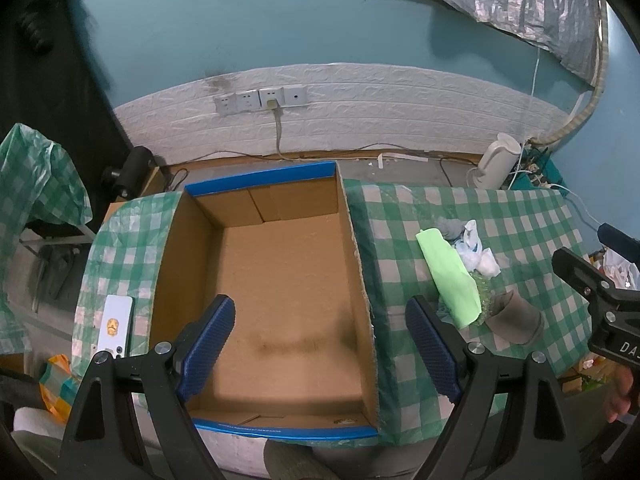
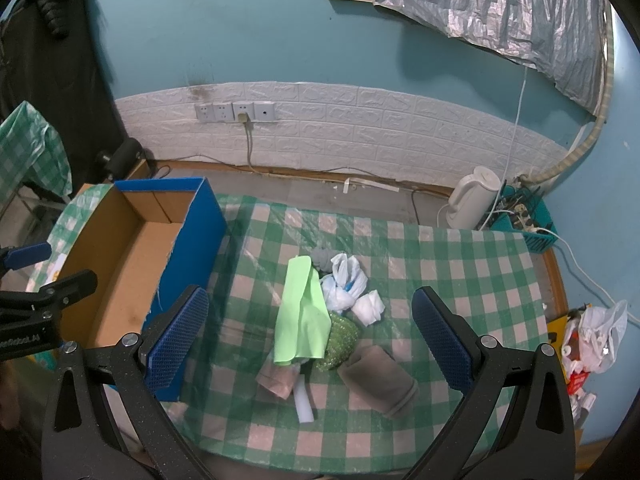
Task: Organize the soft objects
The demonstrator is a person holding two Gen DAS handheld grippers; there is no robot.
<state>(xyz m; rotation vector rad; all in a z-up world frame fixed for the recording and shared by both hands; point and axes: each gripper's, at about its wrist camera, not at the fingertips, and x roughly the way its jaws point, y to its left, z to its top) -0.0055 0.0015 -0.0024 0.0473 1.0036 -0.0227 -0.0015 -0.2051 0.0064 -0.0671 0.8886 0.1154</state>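
Soft objects lie heaped on the counter [image 2: 460, 256], directly ahead of the right tool [image 2: 310, 340] and between its two fingers as seen from its camera: a green cloth [image 2: 300, 316] draped on top, a white plastic bag [image 2: 344, 280] and a white wad [image 2: 370, 308] just beyond it, a grey item [image 2: 322, 259] at the far end, a green mesh bundle [image 2: 340, 340] under the cloth's edge, a brown sock [image 2: 378, 378] to the near right, and a pinkish piece [image 2: 276, 378] with a white strip [image 2: 304, 398] at the near side. Right tool is spread wide, holding nothing, above the heap and not touching it. Left tool [image 1: 320, 340] is likewise spread wide and empty, positioned over the open box [image 1: 280, 280], whose cardboard floor shows between its fingers; the heap sits to that tool's right, outside the box wall. A phone [image 1: 116, 326] lies on the counter to the left tool's left, beside the box.
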